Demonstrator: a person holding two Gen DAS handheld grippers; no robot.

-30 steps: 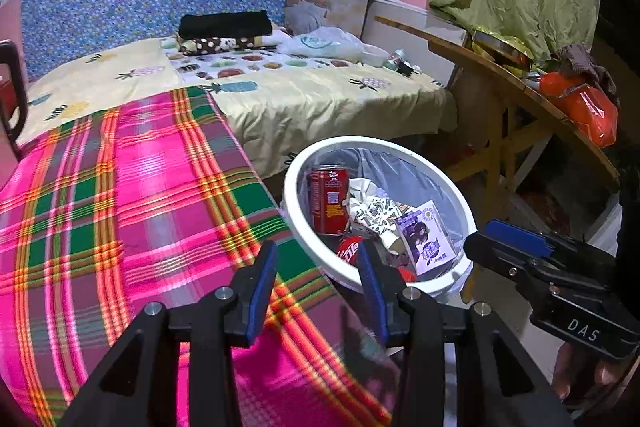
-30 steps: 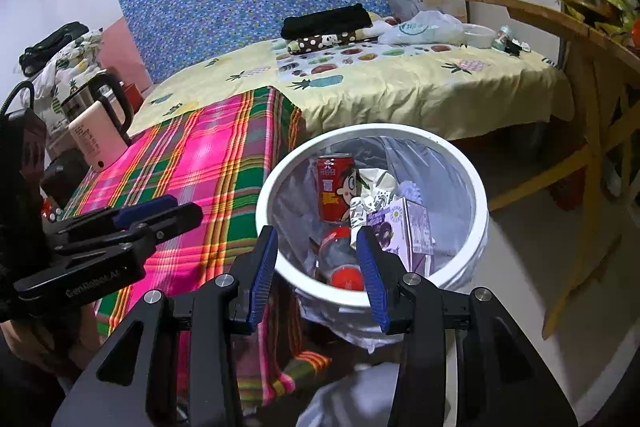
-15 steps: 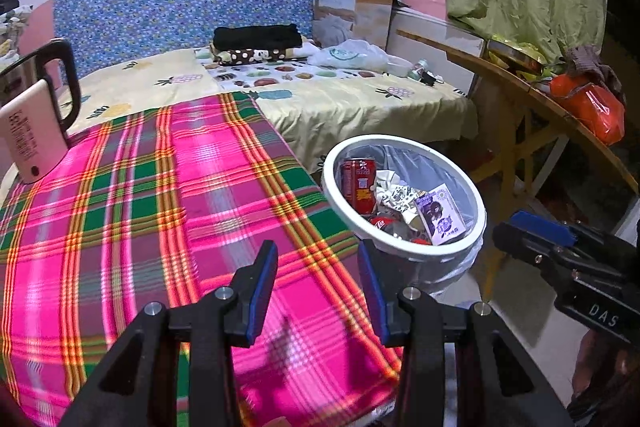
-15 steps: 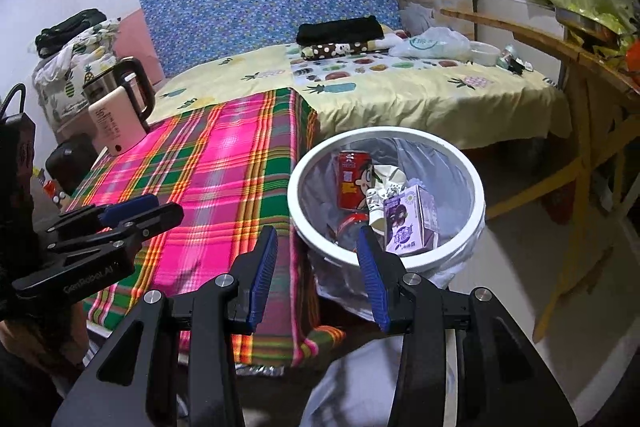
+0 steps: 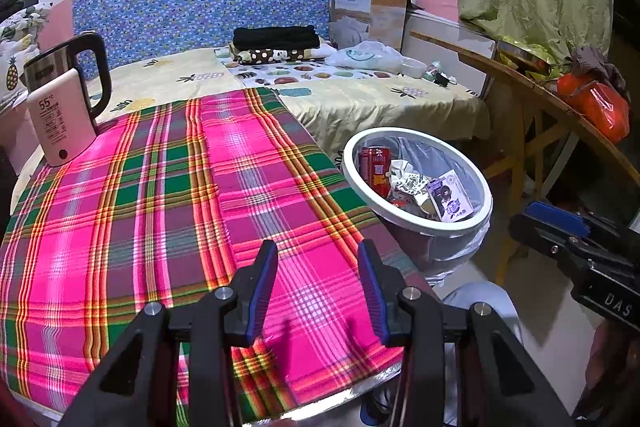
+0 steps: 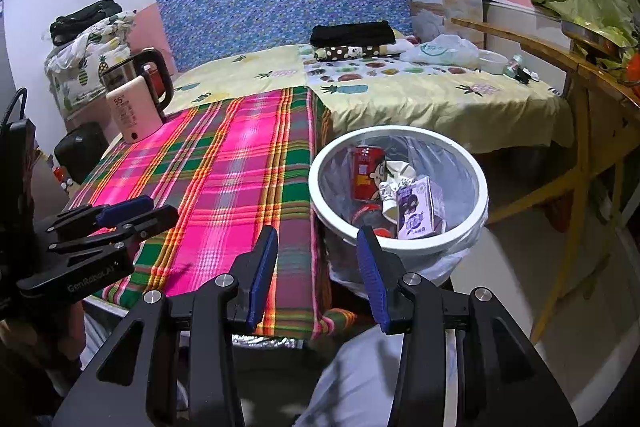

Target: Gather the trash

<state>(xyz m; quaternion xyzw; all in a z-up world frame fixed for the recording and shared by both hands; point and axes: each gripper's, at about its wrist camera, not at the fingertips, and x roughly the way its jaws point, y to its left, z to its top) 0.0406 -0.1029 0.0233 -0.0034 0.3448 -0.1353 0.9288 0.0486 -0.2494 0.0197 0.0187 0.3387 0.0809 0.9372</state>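
Here, trash bin [image 6: 400, 247] just beyond right tongs [image 6: 316, 267], both empty-jawed.

Trash bin [image 6: 400, 247]: I can see only the top layer. Red can [image 6: 363, 173] is hidden below its middle by crumpled paper [image 6: 394, 173] and a purple carton [image 6: 418, 213]; a red-capped item beneath them I cannot identify. Bin base is covered by the plaid cloth [image 5: 168, 195] in the left wrist view.

Small items at the far bed corner [image 5: 438, 75]: too small to name.

Kettle [image 5: 60, 107]: print below the "55" is unreadable.

Right gripper [image 5: 560, 227] runs off the left wrist view's right edge.
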